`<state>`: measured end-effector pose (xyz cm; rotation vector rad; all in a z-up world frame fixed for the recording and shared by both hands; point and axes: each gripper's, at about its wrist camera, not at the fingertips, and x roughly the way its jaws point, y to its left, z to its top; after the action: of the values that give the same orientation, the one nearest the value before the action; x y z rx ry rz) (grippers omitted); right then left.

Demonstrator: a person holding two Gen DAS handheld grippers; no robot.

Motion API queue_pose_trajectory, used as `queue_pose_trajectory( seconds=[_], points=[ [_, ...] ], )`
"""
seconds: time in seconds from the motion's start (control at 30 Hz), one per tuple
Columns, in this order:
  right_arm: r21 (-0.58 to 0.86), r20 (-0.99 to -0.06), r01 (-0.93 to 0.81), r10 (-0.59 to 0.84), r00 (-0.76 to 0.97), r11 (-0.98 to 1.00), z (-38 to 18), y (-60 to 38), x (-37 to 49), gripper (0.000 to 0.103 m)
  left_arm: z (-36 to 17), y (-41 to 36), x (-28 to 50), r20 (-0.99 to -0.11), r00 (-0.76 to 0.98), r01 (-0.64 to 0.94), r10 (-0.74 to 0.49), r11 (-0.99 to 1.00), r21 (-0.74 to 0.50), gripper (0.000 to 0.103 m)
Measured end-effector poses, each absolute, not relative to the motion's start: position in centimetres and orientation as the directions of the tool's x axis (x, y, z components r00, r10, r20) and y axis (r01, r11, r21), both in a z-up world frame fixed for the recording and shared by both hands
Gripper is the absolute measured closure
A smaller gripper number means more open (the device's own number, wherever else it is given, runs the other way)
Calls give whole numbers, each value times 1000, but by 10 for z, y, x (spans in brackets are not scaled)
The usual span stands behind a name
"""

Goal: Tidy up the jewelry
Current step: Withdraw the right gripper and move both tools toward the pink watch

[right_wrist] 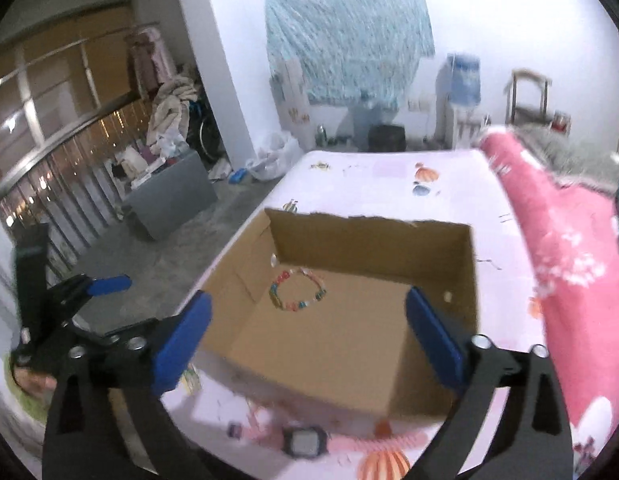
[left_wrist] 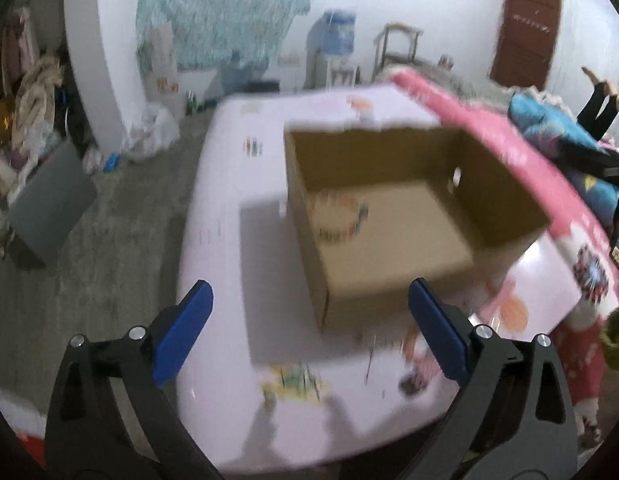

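right now both of my grippers are spread wide with nothing held. ahead of my right gripper (right_wrist: 307, 334), between its blue fingers (right_wrist: 181, 344), sits an open cardboard box (right_wrist: 329, 352) on the bed (right_wrist: 389, 172), whose sheet is pale with small cartoon prints. a beaded bracelet (right_wrist: 297, 290) lies flat on the box floor toward the far left corner, a loose ring of many-coloured beads, some white. just below my right gripper, outside the box's near wall, a dark digital watch (right_wrist: 305, 442) with a grey face rests on the sheet. my left gripper (left_wrist: 309, 332) hovers before the same box, where the bracelet shows only as a blur. a pink blanket (right_wrist: 569, 260) runs along the right.
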<state>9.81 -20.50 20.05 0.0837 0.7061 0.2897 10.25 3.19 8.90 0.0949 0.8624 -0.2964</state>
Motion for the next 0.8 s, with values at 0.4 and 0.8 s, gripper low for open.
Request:
queue_pose_trajectory(
  seconds=[0.4, 0.8],
  points=[
    [112, -819, -79, 137, 558, 991, 90, -210, 44, 7, -28, 37, 110, -876, 481, 159, -47, 987, 34, 8],
    [-78, -759, -19, -47, 649, 997, 86, -207, 39, 7, -28, 34, 117, -865, 499, 145, -58, 989, 17, 7]
  ],
)
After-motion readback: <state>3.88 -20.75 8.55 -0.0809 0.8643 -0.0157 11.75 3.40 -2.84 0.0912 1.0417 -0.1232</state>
